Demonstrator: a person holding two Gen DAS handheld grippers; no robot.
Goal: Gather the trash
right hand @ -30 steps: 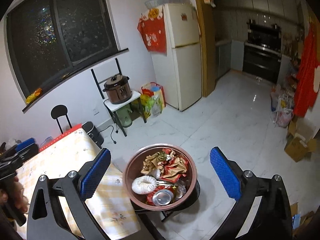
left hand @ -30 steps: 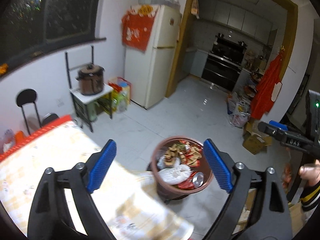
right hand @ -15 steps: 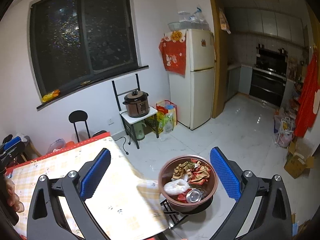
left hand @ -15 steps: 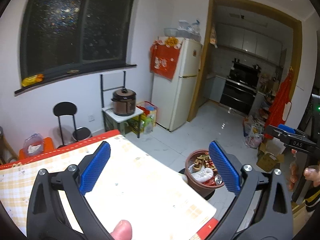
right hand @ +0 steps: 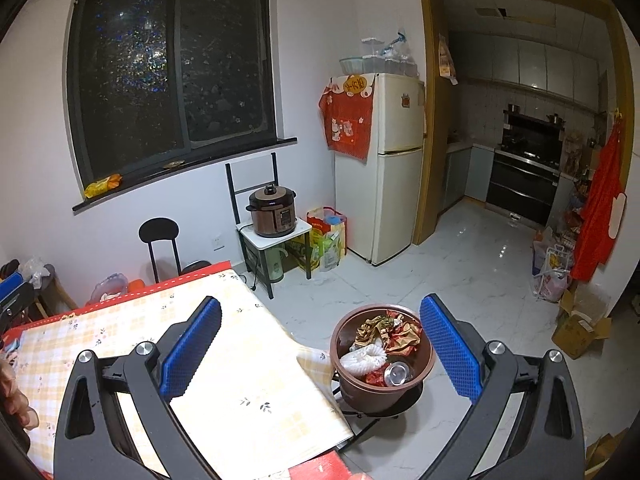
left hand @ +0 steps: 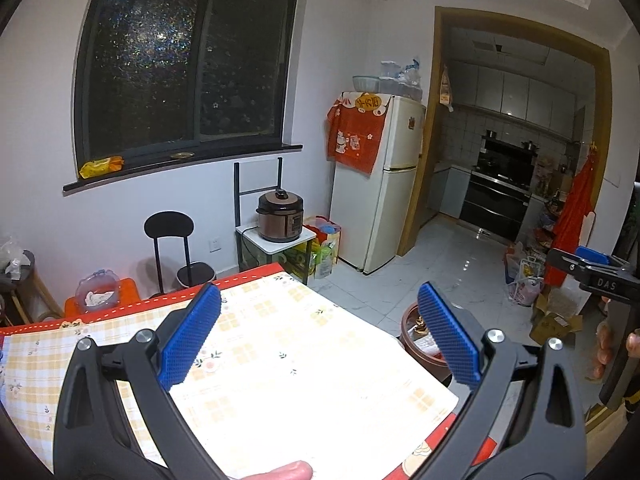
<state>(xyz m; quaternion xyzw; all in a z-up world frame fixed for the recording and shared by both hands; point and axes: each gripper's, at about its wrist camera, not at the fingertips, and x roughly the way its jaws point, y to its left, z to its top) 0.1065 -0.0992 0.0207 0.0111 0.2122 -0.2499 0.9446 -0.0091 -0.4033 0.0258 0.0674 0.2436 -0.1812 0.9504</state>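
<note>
A brown round bin (right hand: pixel 404 390) full of wrappers, a white crumpled bag and a can stands on a black stool beside the table's corner. In the left wrist view the bin (left hand: pixel 412 342) peeks out behind the right finger. My left gripper (left hand: pixel 320 332) hangs open over the yellow checked tablecloth (left hand: pixel 280 360) with nothing between its blue pads. My right gripper (right hand: pixel 320 340) is open too, above the table's edge, with the bin near its right finger (right hand: pixel 448 344). The right gripper (left hand: pixel 592 276) also shows at the far right of the left wrist view.
A fridge (right hand: pixel 396 160) stands by the kitchen doorway. A rice cooker (right hand: pixel 272 212) sits on a small stand, with a black chair (right hand: pixel 160 240) by the wall. Cardboard boxes (right hand: pixel 580 328) and bags lie on the white tile floor at right.
Both grippers have pulled back and risen from over the bin. The table now fills the lower view and the bin has shrunk toward the right. Both stay open.
</note>
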